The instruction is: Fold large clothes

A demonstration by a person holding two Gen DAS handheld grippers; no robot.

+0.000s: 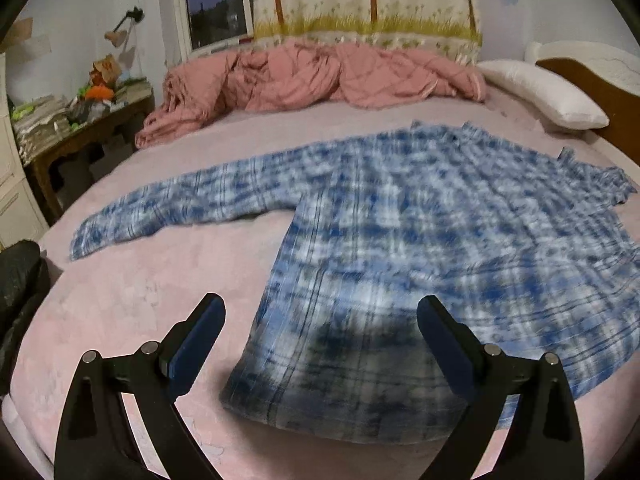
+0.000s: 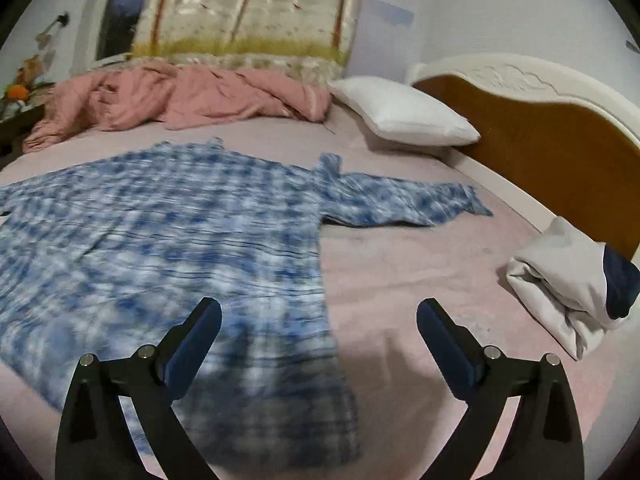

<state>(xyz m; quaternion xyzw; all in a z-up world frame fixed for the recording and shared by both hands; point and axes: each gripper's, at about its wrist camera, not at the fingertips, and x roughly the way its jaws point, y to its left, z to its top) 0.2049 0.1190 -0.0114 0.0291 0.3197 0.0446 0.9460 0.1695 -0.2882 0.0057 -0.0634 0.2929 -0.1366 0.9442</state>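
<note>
A large blue and white plaid shirt (image 1: 420, 240) lies spread flat on the pink bed sheet (image 1: 140, 300), sleeves stretched out to both sides. It also shows in the right wrist view (image 2: 168, 232). My left gripper (image 1: 320, 312) is open and empty, hovering above the shirt's lower left hem corner. My right gripper (image 2: 320, 312) is open and empty, hovering above the shirt's lower right hem corner. Both views are motion-blurred.
A crumpled pink quilt (image 1: 312, 76) lies along the far side of the bed, a white pillow (image 2: 404, 112) and wooden headboard (image 2: 540, 136) to the right. A folded pale garment (image 2: 560, 280) sits near the headboard. A cluttered wooden side table (image 1: 80, 120) stands at left.
</note>
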